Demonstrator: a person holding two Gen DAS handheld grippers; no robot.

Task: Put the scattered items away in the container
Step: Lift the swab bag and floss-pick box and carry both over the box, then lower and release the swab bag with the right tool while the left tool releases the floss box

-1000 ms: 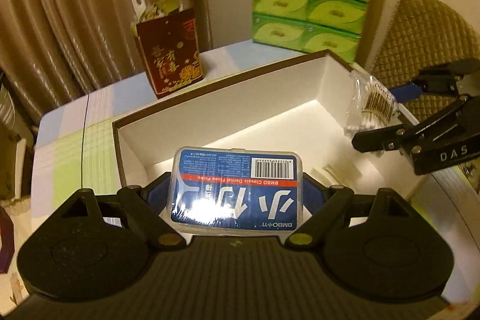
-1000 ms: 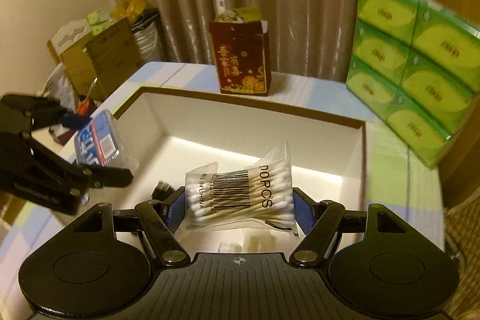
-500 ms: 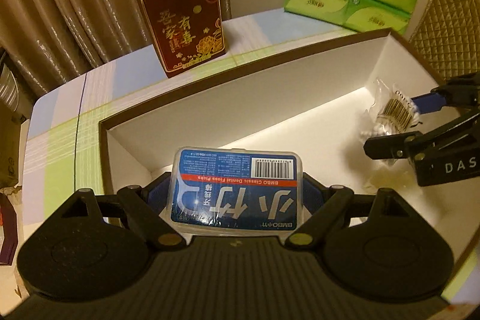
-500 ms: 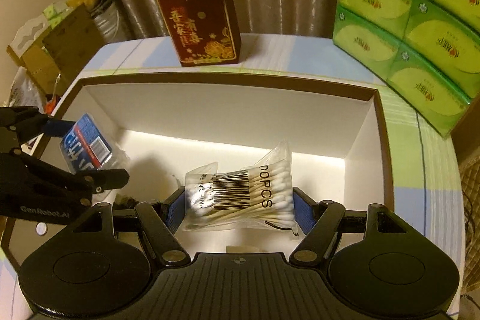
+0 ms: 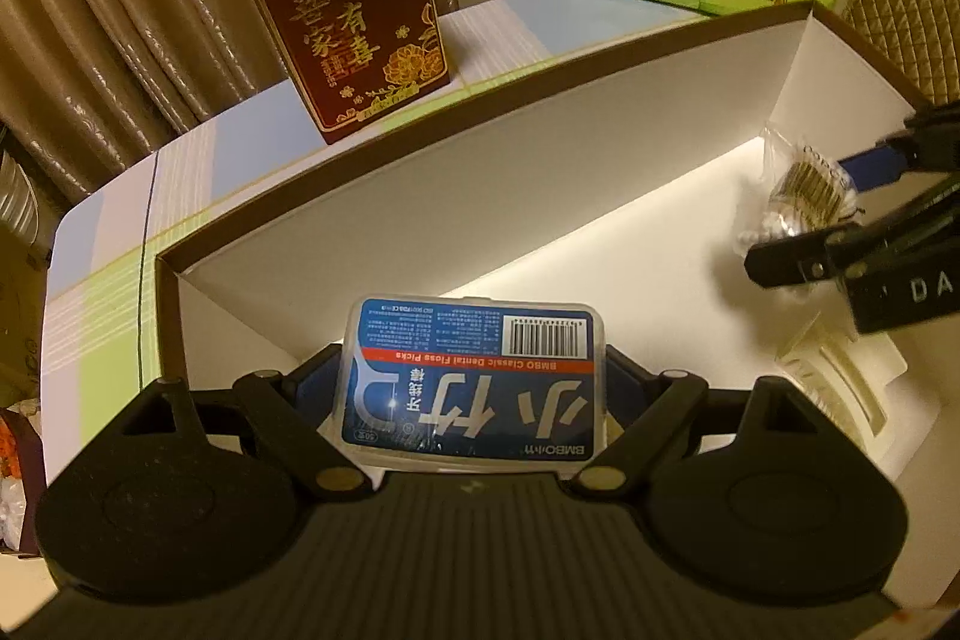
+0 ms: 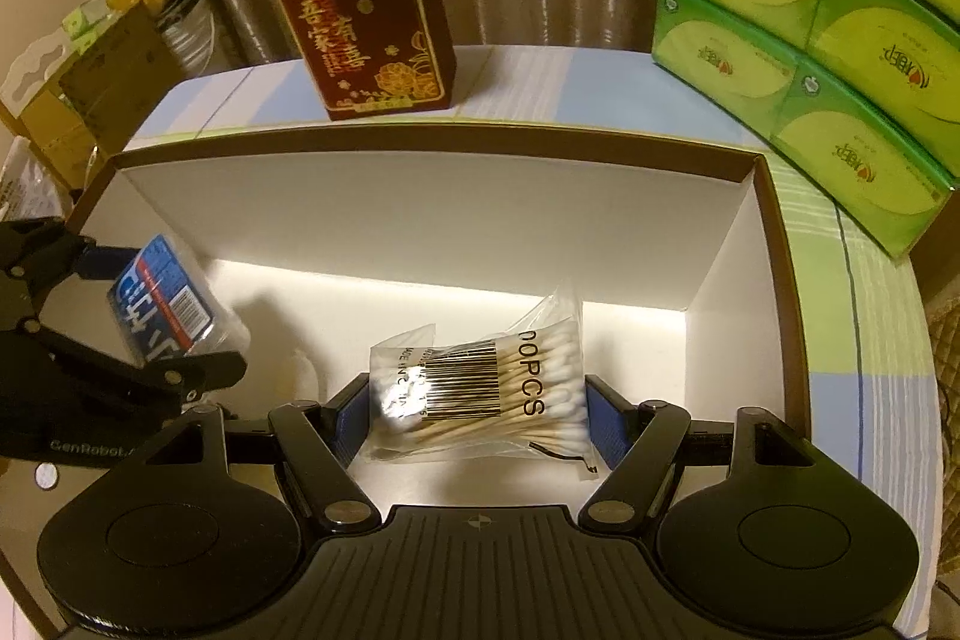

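Note:
My left gripper (image 5: 474,388) is shut on a clear floss-pick box with a blue label (image 5: 474,376) and holds it over the left end of the open white box with a brown rim (image 5: 480,172). My right gripper (image 6: 477,415) is shut on a clear bag of cotton swabs (image 6: 486,388) and holds it inside the same box (image 6: 420,208), near its right end. Each gripper shows in the other's view: the right one (image 5: 840,244) with the swab bag (image 5: 798,202), the left one (image 6: 120,358) with the floss box (image 6: 162,310).
A dark red gift bag (image 5: 348,10) stands on the striped tablecloth behind the box. Stacked green tissue packs (image 6: 810,10) stand at the back right. A pale flat item (image 5: 840,376) lies on the box floor under the right gripper. Cardboard boxes (image 6: 102,82) stand beyond the table's left edge.
Both grippers have moved forward and down into the white box with their items still held. The box walls now fill more of both views.

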